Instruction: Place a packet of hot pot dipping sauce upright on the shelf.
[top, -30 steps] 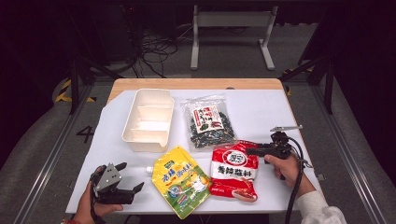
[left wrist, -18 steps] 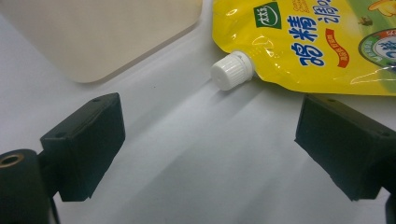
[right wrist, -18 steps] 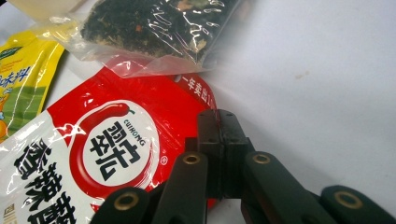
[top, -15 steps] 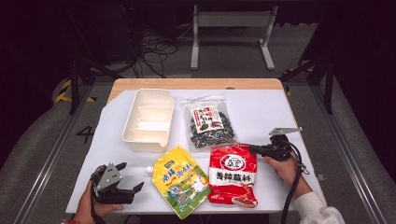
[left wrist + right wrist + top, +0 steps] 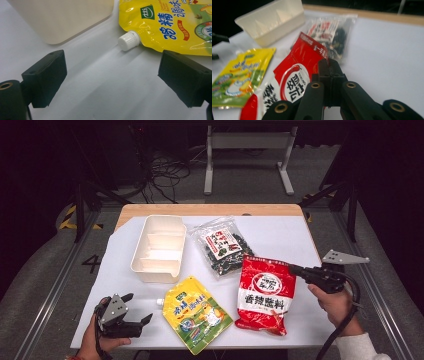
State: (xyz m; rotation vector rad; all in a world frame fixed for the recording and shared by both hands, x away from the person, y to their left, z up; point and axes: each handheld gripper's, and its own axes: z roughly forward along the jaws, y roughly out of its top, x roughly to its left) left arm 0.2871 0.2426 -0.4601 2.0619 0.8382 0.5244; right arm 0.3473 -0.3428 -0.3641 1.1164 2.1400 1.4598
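Note:
A red seasoning pouch (image 5: pixel 262 295) lies on the white table, its upper right corner raised. My right gripper (image 5: pixel 292 268) is shut on that corner. In the right gripper view the black jaws (image 5: pixel 329 63) are pressed together at the red pouch's (image 5: pixel 297 72) edge. A yellow spouted pouch (image 5: pixel 196 312) lies left of the red one, with its white cap (image 5: pixel 128 41) pointing left. My left gripper (image 5: pixel 137 307) rests at the front left, open, and its jaws (image 5: pixel 112 75) stand wide apart a short way from the cap, with nothing between them.
A cream divided tray (image 5: pixel 157 247) stands at the back left, close to the yellow pouch's spout. A clear bag of dark dried contents (image 5: pixel 224 247) lies behind the red pouch. Bare white tabletop (image 5: pixel 280 237) spreads at the back right. The front table edge is near both hands.
My right gripper has moved to the right and a little up, pulling the red pouch's upper corner with it. The left gripper has stayed put.

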